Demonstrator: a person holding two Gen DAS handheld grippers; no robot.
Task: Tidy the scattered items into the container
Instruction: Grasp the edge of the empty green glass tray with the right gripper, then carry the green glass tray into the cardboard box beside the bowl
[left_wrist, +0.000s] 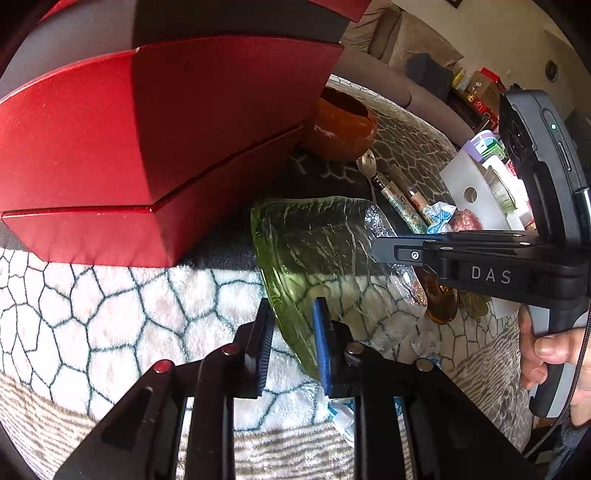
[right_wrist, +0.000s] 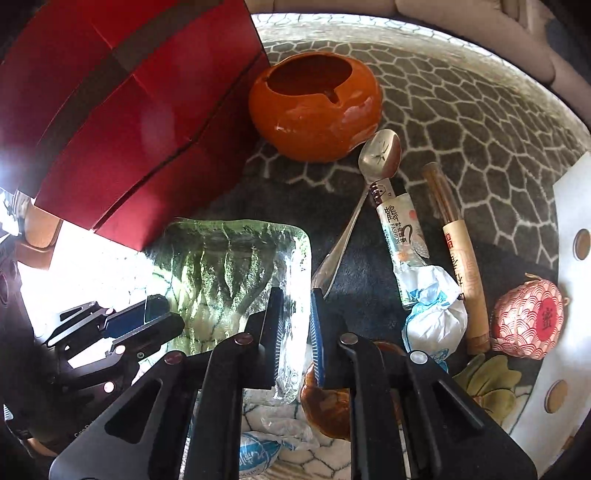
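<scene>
A ribbed green glass dish (left_wrist: 317, 251) (right_wrist: 221, 266) lies on the patterned blanket beside a red box (left_wrist: 147, 129) (right_wrist: 129, 110). My left gripper (left_wrist: 293, 325) (right_wrist: 147, 314) is shut on the dish's near-left rim, which runs between its two pads. On the opposite rim my right gripper (right_wrist: 295, 321) (left_wrist: 380, 247) is shut too, the thick glass edge clamped between black and blue pads. A hand (left_wrist: 546, 354) holds the right gripper's handle. Scattered to the right are a spoon (right_wrist: 380, 155), a paper-sleeved utensil (right_wrist: 402, 236), a chopstick pack (right_wrist: 461, 258), a white-blue wrapped sweet (right_wrist: 436, 310) and a pink patterned ball (right_wrist: 528, 317).
An orange ceramic ashtray (right_wrist: 314, 107) (left_wrist: 340, 125) stands behind the dish next to the red box. A brown glazed dish (right_wrist: 325, 402) and crumpled wrappers (right_wrist: 255, 454) lie under my right gripper. A white board with round holes (right_wrist: 572, 258) borders the right side.
</scene>
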